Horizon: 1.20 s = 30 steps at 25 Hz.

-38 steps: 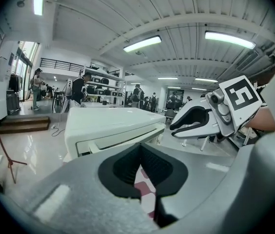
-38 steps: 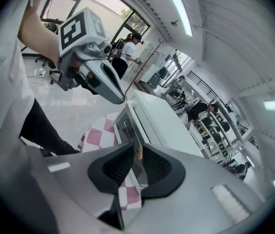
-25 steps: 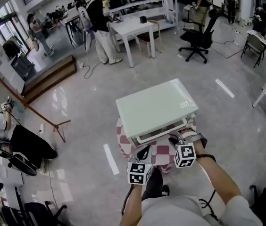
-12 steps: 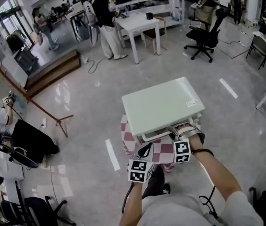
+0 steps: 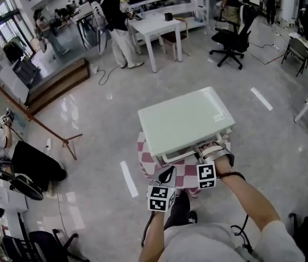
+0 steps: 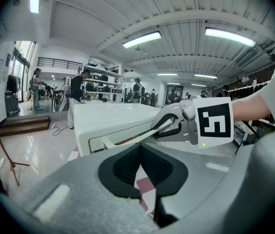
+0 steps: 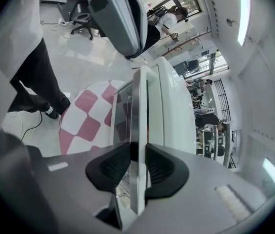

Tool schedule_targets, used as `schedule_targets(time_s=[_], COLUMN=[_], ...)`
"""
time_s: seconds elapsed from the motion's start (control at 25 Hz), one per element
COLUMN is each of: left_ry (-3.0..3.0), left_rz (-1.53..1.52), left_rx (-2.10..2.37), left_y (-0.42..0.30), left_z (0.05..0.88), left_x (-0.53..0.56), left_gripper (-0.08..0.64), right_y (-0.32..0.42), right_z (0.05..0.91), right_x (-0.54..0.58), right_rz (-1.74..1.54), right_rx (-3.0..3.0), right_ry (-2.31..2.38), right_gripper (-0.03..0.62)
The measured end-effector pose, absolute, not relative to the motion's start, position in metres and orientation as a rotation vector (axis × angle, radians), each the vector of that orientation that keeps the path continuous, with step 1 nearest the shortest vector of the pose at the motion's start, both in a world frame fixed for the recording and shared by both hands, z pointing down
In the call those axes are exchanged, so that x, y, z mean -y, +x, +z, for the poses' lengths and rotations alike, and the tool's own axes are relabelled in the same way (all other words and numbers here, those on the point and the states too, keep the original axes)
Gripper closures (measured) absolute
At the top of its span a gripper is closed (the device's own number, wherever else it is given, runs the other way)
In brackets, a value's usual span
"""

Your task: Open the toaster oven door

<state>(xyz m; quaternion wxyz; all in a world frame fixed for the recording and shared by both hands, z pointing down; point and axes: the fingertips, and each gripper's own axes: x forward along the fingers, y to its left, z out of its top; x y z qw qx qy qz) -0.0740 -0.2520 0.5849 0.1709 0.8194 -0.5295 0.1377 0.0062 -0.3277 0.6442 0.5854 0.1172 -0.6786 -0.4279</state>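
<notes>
Oven: the oven (image 5: 184, 119) is sitting on a checked cloth (image 5: 182, 174) just ahead of the person, with its front facing them.
Door: the door (image 7: 122, 116) is looking shut, standing upright against the body; no gap is showing in any view.
Handle: the handle (image 7: 139, 106) is running across the front of the door, and its right end is passing between the right gripper's pads.
Right gripper: the right gripper (image 5: 201, 152) is gripping the handle, with a pad pressing on each side of the bar.
Just changed: a second ago this gripper was hanging just off the handle's right end. It has since been moving in and rolling to line up with the bar, and its jaws have just been closing with the bar between them.
Left gripper: the left gripper (image 5: 167, 173) is waiting near the oven's front, apart from it, with its pads together on nothing.
Meaning: the reach and grasp are looking done, while the pull that swings the door down is not yet showing.
Risk: with the grip sitting towards one end, the bar may be prone to slipping during the pull.
</notes>
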Motion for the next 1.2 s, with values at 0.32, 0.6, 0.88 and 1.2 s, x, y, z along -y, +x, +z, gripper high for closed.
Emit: schedule_targets(time_s=[0.32,0.6,0.88,1.2], left_ry=[2.301,2.271,2.237,2.213], left_rz=[0.347,0.289,0.248,0.235], left_rx=[1.505,1.516,1.535,1.524], left_y=[-0.079,-0.084,-0.089,-0.087], left_z=[0.587,0.586,0.590,0.598], left_x=[0.249,0.249,0.249,0.244], left_gripper=[0.556,0.555,0.556,0.557], right_y=[0.008,0.011,0.013,0.014], right_z=[0.645,0.647,0.650,0.650], right_x=[0.322,0.320,0.317,0.313], right_rz=[-0.987,-0.980,-0.988,-0.980], right_rx=[1.576,1.569,1.569,1.554], right_ry=[0.280,0.285,0.295,0.301], right_gripper=[0.497,0.497,0.497,0.497])
